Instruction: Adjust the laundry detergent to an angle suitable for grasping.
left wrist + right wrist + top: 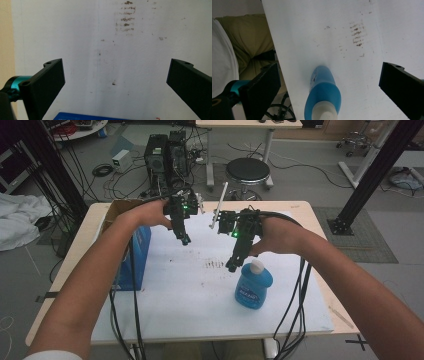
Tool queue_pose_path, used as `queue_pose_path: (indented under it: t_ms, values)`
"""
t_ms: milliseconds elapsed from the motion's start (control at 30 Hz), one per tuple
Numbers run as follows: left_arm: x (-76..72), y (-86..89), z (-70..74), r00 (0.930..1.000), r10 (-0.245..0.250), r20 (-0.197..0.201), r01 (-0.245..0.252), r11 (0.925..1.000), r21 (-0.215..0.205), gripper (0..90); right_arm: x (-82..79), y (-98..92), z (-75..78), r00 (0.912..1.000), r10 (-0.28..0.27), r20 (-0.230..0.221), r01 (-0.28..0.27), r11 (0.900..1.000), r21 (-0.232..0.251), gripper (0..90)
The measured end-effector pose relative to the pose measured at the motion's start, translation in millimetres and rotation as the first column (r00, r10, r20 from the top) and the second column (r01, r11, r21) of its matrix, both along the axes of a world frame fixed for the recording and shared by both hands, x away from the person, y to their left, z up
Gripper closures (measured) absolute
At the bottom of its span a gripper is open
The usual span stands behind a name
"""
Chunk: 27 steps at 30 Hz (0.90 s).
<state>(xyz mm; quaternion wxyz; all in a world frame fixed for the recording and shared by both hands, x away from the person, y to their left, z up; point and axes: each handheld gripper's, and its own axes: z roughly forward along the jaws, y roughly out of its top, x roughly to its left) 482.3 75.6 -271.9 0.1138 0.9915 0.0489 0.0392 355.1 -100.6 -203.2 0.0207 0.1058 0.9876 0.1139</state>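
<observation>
The person held both grippers raised over the white mat (190, 295), arms entering from the near edge of the table (85, 235). The blue bottle (253, 285) stood upright on the mat near its right side, its white cap (256, 265) uppermost, so that its long axis ran vertically. The right gripper (231, 266) hung tilted downward with its tips just above and slightly left of the cap — plainly the nearer of the two. The left gripper (185, 240) pointed down at bare mat well apart from the bottle, farther back and to the left, close to the blue box (141, 255) at the mat's left edge.

In the right gripper view the jaws stood wide apart with nothing between the pads; the bottle (323, 95) rose from the bottom edge between them, seen from above, cap (324, 113) nearest the lens and body receding toward the person's lap. In the left gripper view the jaws were likewise spread and empty over the stained mat (112, 50), a strip of the blue box (87, 116) showing at the bottom.

Judged from this layout, the coming move belonged to the right gripper: a short descent along the bottle's upright axis would set the open jaws either side of the neck or body — the brown smudges (215, 264) beside it played no part.
</observation>
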Motion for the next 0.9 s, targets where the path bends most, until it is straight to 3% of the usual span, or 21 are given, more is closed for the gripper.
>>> queue_pose_path:
  t_ms: [900]
  values:
    - [-6.1, 4.4, 4.5, 0.9999, 0.004, 0.013, -0.004, 1.0000, 0.004, 1.7, -7.7, -4.2, 10.5, 0.9998, -0.006, 0.019, 0.005, 1.000, 0.023, 2.7]
